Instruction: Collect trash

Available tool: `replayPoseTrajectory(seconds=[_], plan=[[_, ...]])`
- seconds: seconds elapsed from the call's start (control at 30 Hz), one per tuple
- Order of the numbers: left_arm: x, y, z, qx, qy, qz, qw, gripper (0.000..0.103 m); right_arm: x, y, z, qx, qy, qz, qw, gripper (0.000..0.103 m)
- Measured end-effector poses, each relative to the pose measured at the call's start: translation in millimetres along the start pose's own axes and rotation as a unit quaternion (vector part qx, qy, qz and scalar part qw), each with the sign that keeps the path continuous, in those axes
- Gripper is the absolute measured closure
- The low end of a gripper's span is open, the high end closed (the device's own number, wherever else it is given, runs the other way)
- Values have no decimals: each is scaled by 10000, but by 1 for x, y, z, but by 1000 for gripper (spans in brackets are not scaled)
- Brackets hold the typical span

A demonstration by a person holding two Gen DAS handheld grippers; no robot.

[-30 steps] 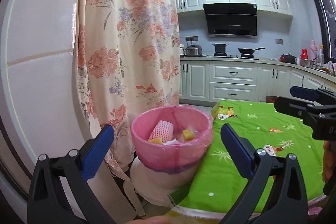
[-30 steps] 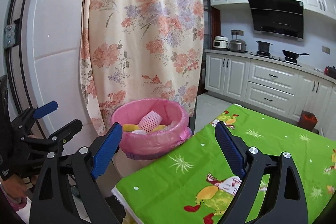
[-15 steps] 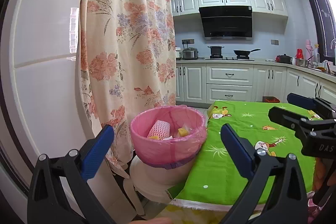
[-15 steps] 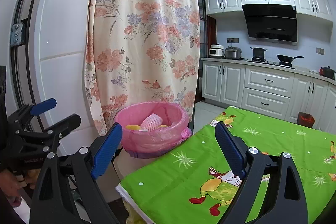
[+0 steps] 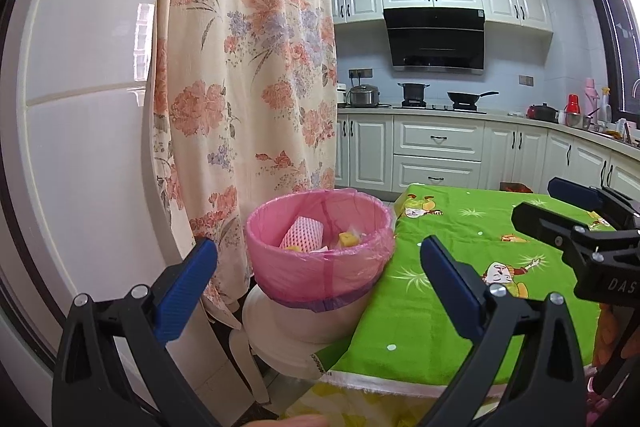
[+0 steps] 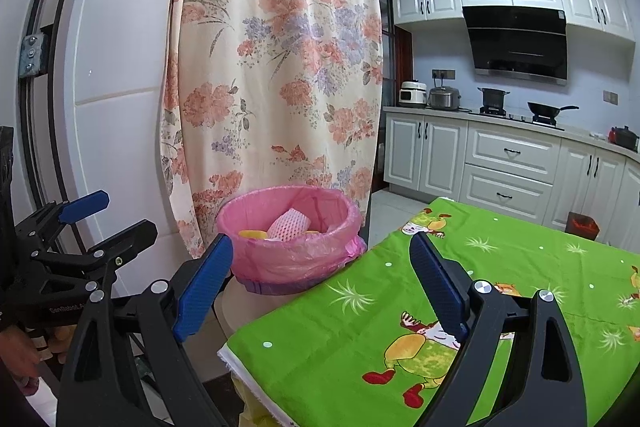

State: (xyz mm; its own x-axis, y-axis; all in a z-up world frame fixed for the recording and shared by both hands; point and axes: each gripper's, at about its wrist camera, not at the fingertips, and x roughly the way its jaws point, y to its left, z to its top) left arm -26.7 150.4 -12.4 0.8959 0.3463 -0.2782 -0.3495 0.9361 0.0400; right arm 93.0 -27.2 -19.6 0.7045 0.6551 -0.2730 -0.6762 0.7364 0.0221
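A trash bin lined with a pink bag [image 5: 320, 259] stands on a white stool beside the table's corner; it also shows in the right wrist view [image 6: 288, 247]. Inside lie a pink foam fruit net [image 5: 302, 233] and yellow scraps [image 5: 346, 239]. My left gripper [image 5: 320, 267] is open and empty, a short way back from the bin. My right gripper [image 6: 320, 267] is open and empty, over the table's corner, and shows at the right of the left wrist view [image 5: 576, 211]. The left gripper shows at the left of the right wrist view [image 6: 80, 223].
A table with a green cartoon cloth [image 5: 460, 267] fills the right foreground. A floral curtain [image 5: 248, 87] hangs just behind the bin, next to a white door panel [image 5: 80, 107]. White kitchen cabinets [image 5: 436, 155] with pots line the back wall.
Both grippers have drawn back and risen a little, so the bin looks smaller and farther. Both stay open and empty.
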Motion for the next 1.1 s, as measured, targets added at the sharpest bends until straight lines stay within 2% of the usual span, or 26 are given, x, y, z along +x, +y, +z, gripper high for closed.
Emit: replayPoseTrajectory(seconds=[0.17, 1.1], plan=[[-1, 1, -3, -31, -49, -9, 10000, 5, -3, 3, -4, -82, -177, 10, 9998, 18], [1, -1, -11, 10, 5, 9, 10000, 5, 1, 6, -6, -102, -147, 31, 9998, 18]])
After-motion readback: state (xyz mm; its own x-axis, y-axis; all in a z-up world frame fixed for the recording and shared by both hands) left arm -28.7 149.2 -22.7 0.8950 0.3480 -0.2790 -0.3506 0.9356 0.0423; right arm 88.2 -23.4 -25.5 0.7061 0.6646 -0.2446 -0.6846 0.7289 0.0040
